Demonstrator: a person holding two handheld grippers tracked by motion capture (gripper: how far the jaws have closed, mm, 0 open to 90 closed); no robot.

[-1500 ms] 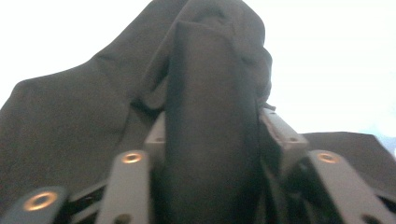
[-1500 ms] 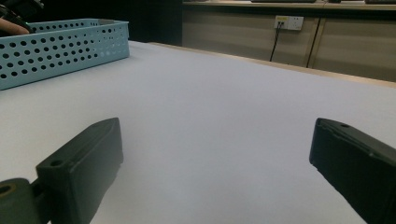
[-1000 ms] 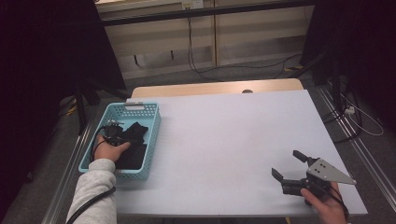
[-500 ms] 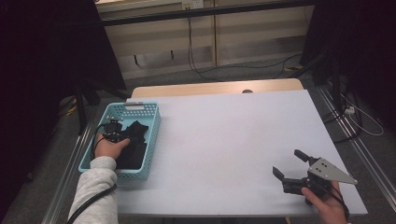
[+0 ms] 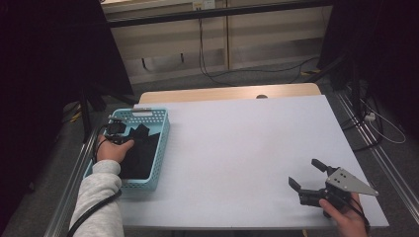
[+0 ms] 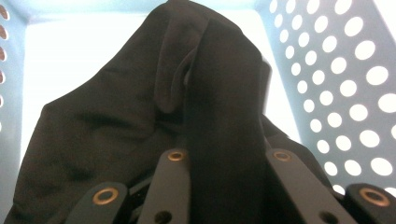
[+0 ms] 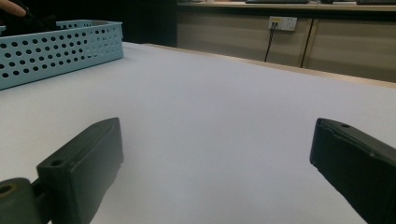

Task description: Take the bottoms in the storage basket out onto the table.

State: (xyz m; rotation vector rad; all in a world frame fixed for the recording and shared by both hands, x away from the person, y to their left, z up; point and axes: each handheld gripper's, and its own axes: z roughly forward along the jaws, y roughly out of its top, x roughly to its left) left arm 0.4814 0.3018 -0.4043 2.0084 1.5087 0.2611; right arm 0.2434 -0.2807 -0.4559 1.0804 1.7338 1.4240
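Observation:
A black cloth (image 5: 143,153) lies in a light blue perforated basket (image 5: 163,148) at the table's left edge. My left gripper (image 5: 129,137) reaches into the basket from the near side. In the left gripper view a raised fold of the cloth (image 6: 116,126) runs up between the jaws of my left gripper (image 6: 226,156), which have just been closing and now pinch it. My right gripper (image 5: 304,173) rests low over the table's near right corner. Its jaws stand wide apart with nothing between them, as the right gripper view (image 7: 217,149) also shows.
The white table (image 5: 247,138) stretches between basket and right gripper. The basket's holed wall (image 6: 345,93) stands close on the right of the cloth. From the right gripper the basket (image 7: 60,46) shows far off at upper left. Dark stands and cables surround the table.
The left hand has risen slightly in the basket, and the cloth bunches up with it. The right gripper has stayed where it was.

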